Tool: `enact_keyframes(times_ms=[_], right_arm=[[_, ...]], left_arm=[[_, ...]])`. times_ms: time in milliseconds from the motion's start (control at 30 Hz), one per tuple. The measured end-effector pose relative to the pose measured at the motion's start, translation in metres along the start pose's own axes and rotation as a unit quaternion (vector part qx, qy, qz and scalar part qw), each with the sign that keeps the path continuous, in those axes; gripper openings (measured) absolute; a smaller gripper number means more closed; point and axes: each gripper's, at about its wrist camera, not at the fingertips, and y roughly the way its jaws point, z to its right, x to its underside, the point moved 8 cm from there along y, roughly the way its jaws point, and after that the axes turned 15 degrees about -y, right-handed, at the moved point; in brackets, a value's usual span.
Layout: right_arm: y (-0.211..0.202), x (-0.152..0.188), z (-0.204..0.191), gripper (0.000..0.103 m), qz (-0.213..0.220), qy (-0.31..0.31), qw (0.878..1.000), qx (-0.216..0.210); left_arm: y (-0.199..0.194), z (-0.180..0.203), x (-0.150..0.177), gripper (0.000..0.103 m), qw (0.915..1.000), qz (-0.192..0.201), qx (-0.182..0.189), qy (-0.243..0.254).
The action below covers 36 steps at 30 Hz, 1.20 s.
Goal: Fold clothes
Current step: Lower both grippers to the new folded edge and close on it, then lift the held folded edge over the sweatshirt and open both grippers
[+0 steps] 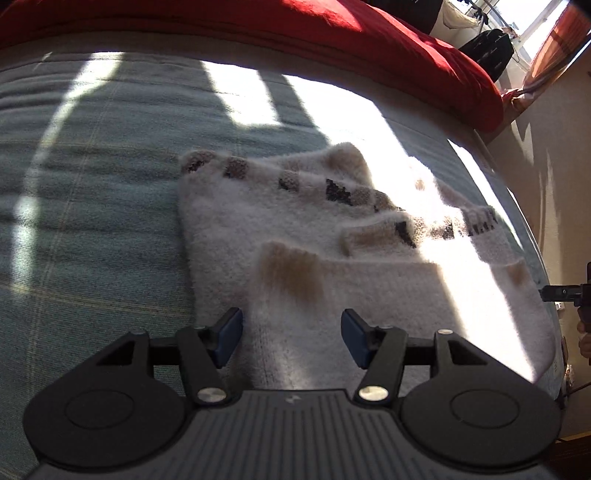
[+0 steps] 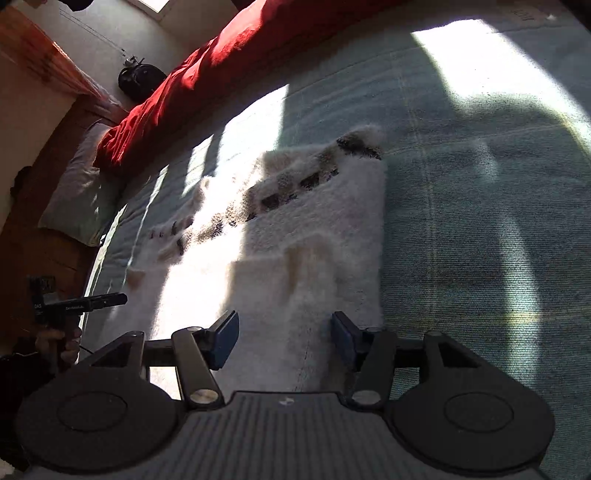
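Left tool (image 1: 291,338), seen from its own camera: the two blue-padded fingers (image 1: 229,334) stand apart with nothing pinched between them, poised over the near edge of a folded fluffy white sweater (image 1: 280,236). Right tool (image 2: 283,339), seen from its own camera: its blue pads (image 2: 226,338) are likewise spread and grip nothing, above the near edge of the same sweater (image 2: 306,229). The sweater lies flat on the bed's blue-green checked cover (image 1: 92,177), folded into a rough rectangle, with a band of brown and black patches (image 1: 334,192) running across its far part and a tan patch (image 1: 291,273) nearer the tools; in the right view the straight folded side (image 2: 382,236) lies to the right, bordered by bare cover (image 2: 480,221). Broad strips of sunlight cross the sweater and cover, washing out part of the knit. Beyond the sweater a red duvet (image 1: 332,33) is bunched along the far side of the bed, also visible in the right view (image 2: 207,74), where a pale pillow (image 2: 77,192) lies at its end. At the left edge of the right view a hand (image 2: 62,341) holds the handle of the other tool; in the left view a dark part of the opposite tool (image 1: 565,293) enters at the right edge
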Motion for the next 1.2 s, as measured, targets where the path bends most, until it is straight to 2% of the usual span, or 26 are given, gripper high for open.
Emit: enact_keyframes(times_ms=[167, 267, 367, 433, 533, 733, 900, 1000, 1033, 1067, 1133, 1200], right_arm=[[0.008, -0.009, 0.005, 0.063, 0.022, 0.018, 0.999, -0.022], [0.022, -0.014, 0.01, 0.062, 0.027, 0.024, 0.999, -0.026], [0.037, -0.014, 0.006, 0.062, 0.019, 0.021, 0.999, -0.045], [0.042, -0.009, -0.002, 0.062, 0.003, 0.005, 0.998, -0.064], [0.043, -0.002, -0.009, 0.063, -0.006, -0.014, 0.997, -0.079], [0.053, -0.016, 0.002, 0.06, 0.015, 0.006, 0.997, -0.069], [0.054, -0.012, -0.006, 0.044, -0.007, -0.031, 0.998, -0.055], [0.049, -0.007, 0.001, 0.025, -0.004, -0.025, 0.999, -0.048], [0.049, -0.006, 0.004, 0.014, -0.001, -0.022, 0.999, -0.043], [0.049, -0.006, 0.003, 0.013, 0.002, -0.024, 0.999, -0.037], [0.049, -0.007, 0.0, 0.011, 0.005, -0.033, 0.999, -0.024], [0.047, -0.01, -0.006, 0.01, 0.009, -0.048, 0.999, -0.01]], left_arm=[[0.008, 0.002, -0.01, 0.062, 0.9996, -0.001, 0.026, -0.014], [0.014, 0.004, -0.012, 0.064, 0.9995, -0.003, 0.029, -0.01], [0.011, 0.003, -0.009, 0.065, 0.9986, -0.006, 0.048, -0.022], [0.005, 0.004, 0.003, 0.067, 0.9966, -0.024, 0.076, -0.019], [0.003, 0.002, 0.013, 0.068, 0.9962, -0.031, 0.081, 0.0], [0.015, 0.003, -0.008, 0.068, 0.9953, -0.012, 0.094, -0.024], [0.019, 0.004, -0.002, 0.067, 0.9947, -0.026, 0.097, -0.021], [0.016, 0.0, 0.002, 0.065, 0.9934, -0.03, 0.106, -0.035], [0.015, 0.0, 0.002, 0.06, 0.9936, -0.025, 0.103, -0.039], [0.014, -0.001, 0.002, 0.052, 0.9948, -0.017, 0.093, -0.039], [0.013, 0.0, 0.002, 0.006, 0.9974, -0.014, 0.063, -0.033], [0.008, 0.003, 0.003, 0.008, 0.9989, -0.007, 0.043, -0.016]])
